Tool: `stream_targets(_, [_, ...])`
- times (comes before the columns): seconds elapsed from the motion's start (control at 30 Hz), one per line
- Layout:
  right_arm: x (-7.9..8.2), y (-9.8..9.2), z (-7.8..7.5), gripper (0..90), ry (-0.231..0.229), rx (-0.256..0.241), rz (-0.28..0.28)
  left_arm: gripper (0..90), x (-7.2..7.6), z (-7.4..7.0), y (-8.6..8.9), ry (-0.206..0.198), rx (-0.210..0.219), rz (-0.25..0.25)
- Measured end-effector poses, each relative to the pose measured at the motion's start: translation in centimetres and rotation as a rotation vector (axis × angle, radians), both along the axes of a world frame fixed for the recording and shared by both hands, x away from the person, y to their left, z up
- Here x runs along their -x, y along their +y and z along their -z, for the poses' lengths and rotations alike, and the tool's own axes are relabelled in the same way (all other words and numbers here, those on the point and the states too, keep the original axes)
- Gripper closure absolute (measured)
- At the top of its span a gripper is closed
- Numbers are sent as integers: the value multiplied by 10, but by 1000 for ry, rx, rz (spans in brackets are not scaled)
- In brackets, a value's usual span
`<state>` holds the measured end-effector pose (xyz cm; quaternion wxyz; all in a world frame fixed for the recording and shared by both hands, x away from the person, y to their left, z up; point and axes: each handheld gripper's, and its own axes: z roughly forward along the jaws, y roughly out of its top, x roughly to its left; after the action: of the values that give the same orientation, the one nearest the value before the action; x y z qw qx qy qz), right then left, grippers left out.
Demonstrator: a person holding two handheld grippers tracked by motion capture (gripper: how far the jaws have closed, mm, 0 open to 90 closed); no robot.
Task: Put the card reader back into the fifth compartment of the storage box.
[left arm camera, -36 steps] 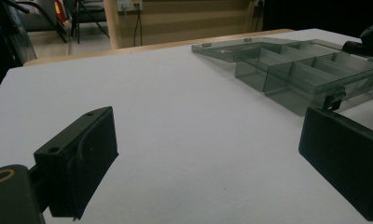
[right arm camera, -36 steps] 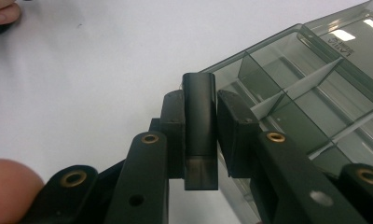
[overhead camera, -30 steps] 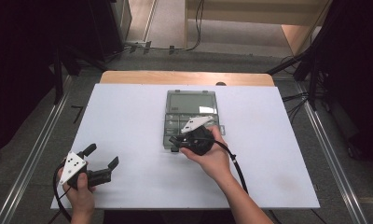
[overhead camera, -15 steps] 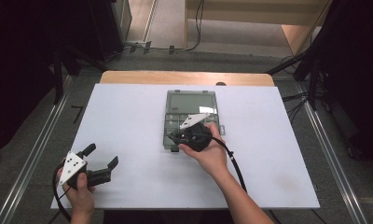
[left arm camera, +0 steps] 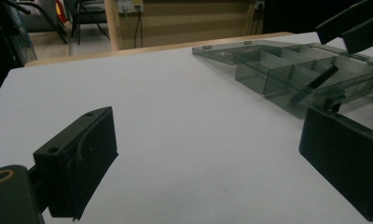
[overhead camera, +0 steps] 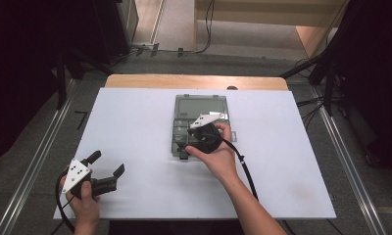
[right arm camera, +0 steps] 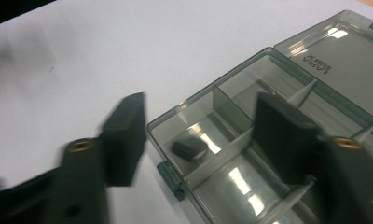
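White counter [overhead camera: 135,122] scene: right tool [right arm camera: 198,135], jaws apart, straddles organizer box's [overhead camera: 201,115] near corner cell over small dark piece [right arm camera: 189,148], likely pick step, next lower and close; left tool [overhead camera: 106,171] idle, jaws apart.

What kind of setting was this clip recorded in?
Probably a lab or workshop recording station, not a home. A white table top stands on a bare floor with cables trailing around it, and a smoky clear compartment box lies open under the right gripper.
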<state>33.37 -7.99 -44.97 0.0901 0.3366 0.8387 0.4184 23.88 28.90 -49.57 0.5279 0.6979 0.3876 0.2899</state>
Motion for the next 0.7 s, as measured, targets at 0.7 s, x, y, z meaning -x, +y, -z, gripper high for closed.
stream_targets(0.7, [26, -49, -3, 0, -50, -57, 1, 41, 0, 0, -1, -1, -2, 0])
